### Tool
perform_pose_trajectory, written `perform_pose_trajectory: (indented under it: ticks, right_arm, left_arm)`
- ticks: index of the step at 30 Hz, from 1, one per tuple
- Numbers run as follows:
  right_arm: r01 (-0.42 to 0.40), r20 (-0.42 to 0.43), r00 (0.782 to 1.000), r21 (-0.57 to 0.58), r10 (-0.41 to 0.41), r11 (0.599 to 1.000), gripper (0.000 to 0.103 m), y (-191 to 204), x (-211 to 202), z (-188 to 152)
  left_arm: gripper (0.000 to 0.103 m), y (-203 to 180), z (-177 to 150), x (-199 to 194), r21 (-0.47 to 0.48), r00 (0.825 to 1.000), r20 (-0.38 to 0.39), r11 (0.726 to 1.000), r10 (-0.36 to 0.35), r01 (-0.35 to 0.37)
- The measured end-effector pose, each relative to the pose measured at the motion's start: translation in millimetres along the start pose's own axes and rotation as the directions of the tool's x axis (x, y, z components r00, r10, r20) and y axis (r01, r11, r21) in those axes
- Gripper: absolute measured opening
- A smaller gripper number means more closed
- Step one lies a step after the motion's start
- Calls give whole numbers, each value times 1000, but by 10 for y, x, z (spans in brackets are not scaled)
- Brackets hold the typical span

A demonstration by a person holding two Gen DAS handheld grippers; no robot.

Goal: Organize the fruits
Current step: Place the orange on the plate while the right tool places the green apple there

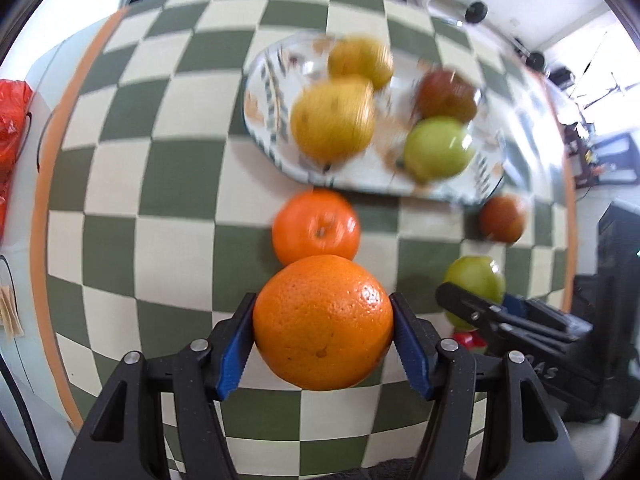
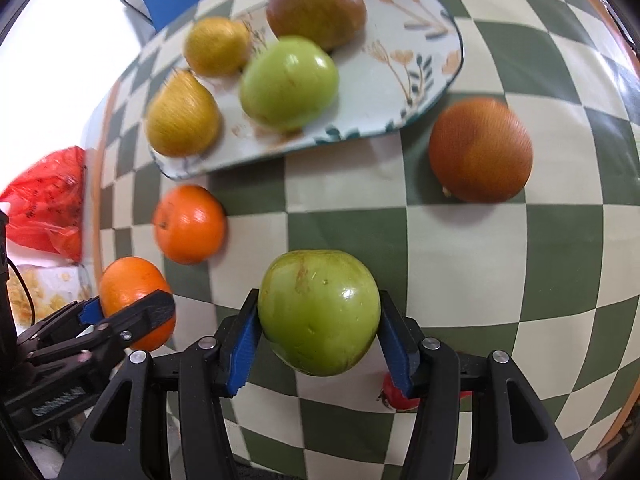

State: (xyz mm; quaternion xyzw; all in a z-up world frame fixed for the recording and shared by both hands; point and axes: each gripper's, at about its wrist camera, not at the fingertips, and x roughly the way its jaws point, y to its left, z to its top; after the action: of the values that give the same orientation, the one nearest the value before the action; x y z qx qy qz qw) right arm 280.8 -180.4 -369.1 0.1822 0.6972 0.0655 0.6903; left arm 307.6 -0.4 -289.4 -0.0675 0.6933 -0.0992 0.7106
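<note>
— How far along?
— 4 fruits on the plate (image 2: 432,64). Left gripper (image 1: 323,330) clamps an orange (image 1: 323,322), right gripper (image 2: 319,320) a green apple (image 2: 319,312), both short of it.
— Left?
— 2 loose: tangerine (image 2: 190,224), brown fruit (image 2: 480,150).

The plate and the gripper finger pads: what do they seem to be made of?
The plate looks like glazed ceramic: a glossy pale surface with painted flowers. The finger pads look like blue moulded plastic or rubber, matte, with ridged faces.
</note>
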Motion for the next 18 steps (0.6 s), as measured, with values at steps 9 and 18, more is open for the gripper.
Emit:
perform_pose_trajectory:
  ticks: [9,18]
  right_arm:
    - [-61,103,993,39,56,997,57,-7,-457,410]
    - [-3,136,991,71,-6,997,57,-275,-610,1052]
  left_arm:
    - [62,86,862,-299,-58,994,103,997,-37,43]
    - [62,247,1621,270,-31,998,-16,998,55,-56]
